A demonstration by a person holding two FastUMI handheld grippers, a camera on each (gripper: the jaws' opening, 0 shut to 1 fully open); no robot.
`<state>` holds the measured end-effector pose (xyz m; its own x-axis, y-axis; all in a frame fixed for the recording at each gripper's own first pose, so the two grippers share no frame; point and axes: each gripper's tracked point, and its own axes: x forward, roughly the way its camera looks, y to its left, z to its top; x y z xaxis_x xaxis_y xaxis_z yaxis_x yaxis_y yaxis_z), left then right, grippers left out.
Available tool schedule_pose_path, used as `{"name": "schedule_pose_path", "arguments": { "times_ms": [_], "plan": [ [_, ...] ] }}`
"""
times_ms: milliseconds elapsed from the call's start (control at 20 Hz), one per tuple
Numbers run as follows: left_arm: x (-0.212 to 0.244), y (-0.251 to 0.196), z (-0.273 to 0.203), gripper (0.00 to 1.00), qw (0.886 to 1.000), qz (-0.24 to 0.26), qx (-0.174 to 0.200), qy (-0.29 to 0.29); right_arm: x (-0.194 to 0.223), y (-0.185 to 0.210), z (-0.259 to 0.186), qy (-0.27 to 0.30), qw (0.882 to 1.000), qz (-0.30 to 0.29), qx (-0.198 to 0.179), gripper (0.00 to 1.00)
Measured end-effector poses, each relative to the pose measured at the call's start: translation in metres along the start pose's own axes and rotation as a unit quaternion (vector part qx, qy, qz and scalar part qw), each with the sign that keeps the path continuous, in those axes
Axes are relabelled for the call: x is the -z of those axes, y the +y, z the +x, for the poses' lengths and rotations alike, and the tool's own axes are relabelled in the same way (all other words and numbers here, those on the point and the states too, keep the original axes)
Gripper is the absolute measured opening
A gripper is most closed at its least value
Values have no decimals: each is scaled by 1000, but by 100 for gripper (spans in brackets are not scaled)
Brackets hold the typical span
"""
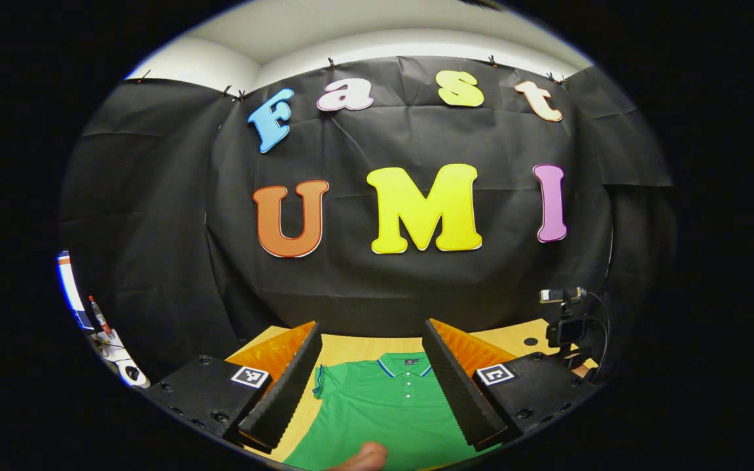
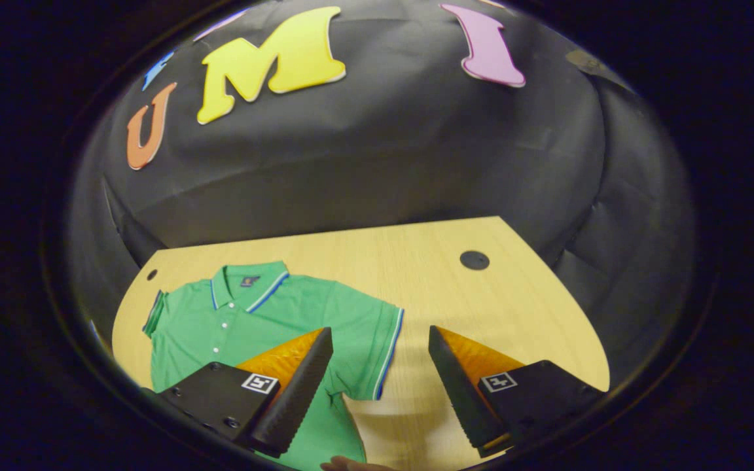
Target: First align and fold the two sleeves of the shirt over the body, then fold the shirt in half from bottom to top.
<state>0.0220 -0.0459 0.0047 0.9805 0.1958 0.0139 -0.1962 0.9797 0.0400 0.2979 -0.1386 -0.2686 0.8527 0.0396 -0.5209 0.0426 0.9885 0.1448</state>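
A green polo shirt (image 2: 246, 320) with blue-and-white trim lies flat, face up, on the wooden table (image 2: 482, 301), collar toward the far wall. In the right gripper view its nearer sleeve (image 2: 377, 347) spreads out to the side, and the far sleeve (image 2: 154, 313) is a small flap at the left. My right gripper (image 2: 380, 369) is open above that nearer sleeve's hem, holding nothing. In the left gripper view the shirt (image 1: 383, 405) lies between the fingers of my open left gripper (image 1: 374, 383), which hovers above its chest. A fingertip (image 1: 367, 456) pokes in at the bottom edge.
A small camera on a stand (image 1: 567, 320) sits at the table's right side in the left gripper view. A round black grommet (image 2: 474, 260) marks the tabletop right of the shirt. Black cloth walls close in the table on the far side.
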Motion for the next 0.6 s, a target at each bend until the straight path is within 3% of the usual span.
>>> {"name": "schedule_pose_path", "arguments": {
  "times_ms": [150,250,350,400,450,600],
  "plan": [
    [3,11,-3,99,1000,-5,-3,8,12,0,20,25,999,40,4,96],
    [10,19,-5,99,1000,-9,-7,18,20,-2,30,37,998,55,8,85],
    [19,27,-8,99,999,-13,-12,32,28,-4,38,51,996,70,10,93],
    [21,30,-9,100,999,-12,-16,36,28,-4,39,53,995,79,6,90],
    [21,35,-11,100,999,-11,-20,38,30,-4,42,56,995,85,5,67],
    [29,42,-13,100,998,-9,-28,49,31,-4,50,66,992,108,-5,65]
  ]
}}
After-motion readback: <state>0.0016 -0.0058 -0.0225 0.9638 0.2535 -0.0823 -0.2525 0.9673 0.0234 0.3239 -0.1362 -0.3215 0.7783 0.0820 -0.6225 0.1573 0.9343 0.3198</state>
